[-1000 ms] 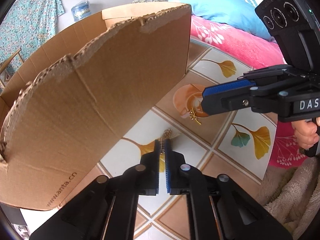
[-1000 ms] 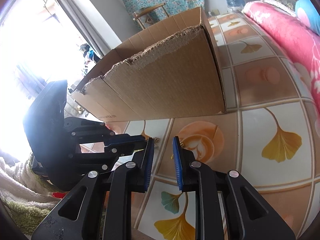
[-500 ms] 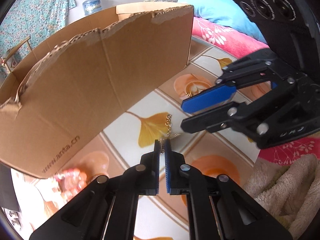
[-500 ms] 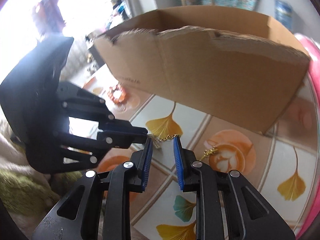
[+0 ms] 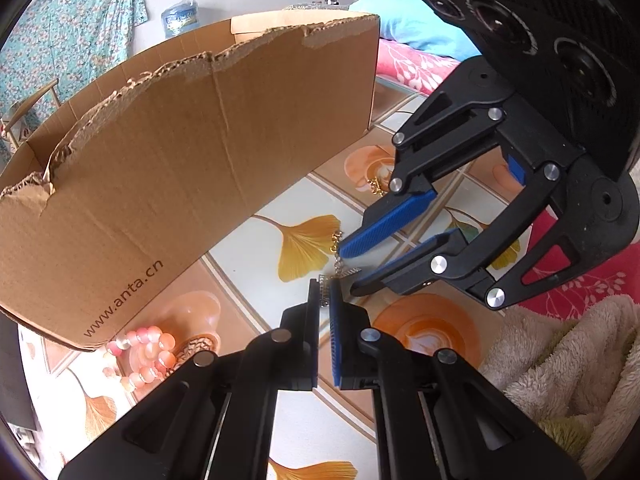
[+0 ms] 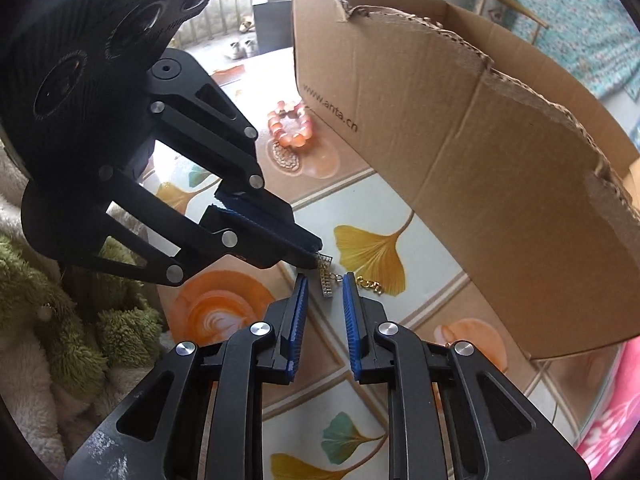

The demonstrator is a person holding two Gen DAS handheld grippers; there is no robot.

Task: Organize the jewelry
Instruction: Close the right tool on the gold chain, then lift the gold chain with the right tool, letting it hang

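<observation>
My left gripper (image 5: 325,286) is shut on the studded bar end of a gold chain necklace (image 5: 338,268); it also shows in the right wrist view (image 6: 316,254). The bar (image 6: 326,280) hangs between the fingers of my right gripper (image 6: 324,284), which is open around it. The chain (image 6: 370,285) trails right onto the tiled floor. In the left wrist view my right gripper (image 5: 352,268) comes in from the right, its blue pads (image 5: 384,224) apart at the chain. A pink bead bracelet (image 5: 138,354) lies by the cardboard box (image 5: 192,160).
The open cardboard box (image 6: 480,160) stands just behind the chain. A studded brooch (image 6: 286,158) lies beside the bead bracelet (image 6: 290,124). Another gold piece (image 5: 376,186) lies further back on the floor. Fluffy blankets (image 5: 560,360) lie near both grippers.
The right gripper has swung in close, its open fingers now around the bar that the left gripper holds. Both views have shifted, and the bracelet shows more fully.
</observation>
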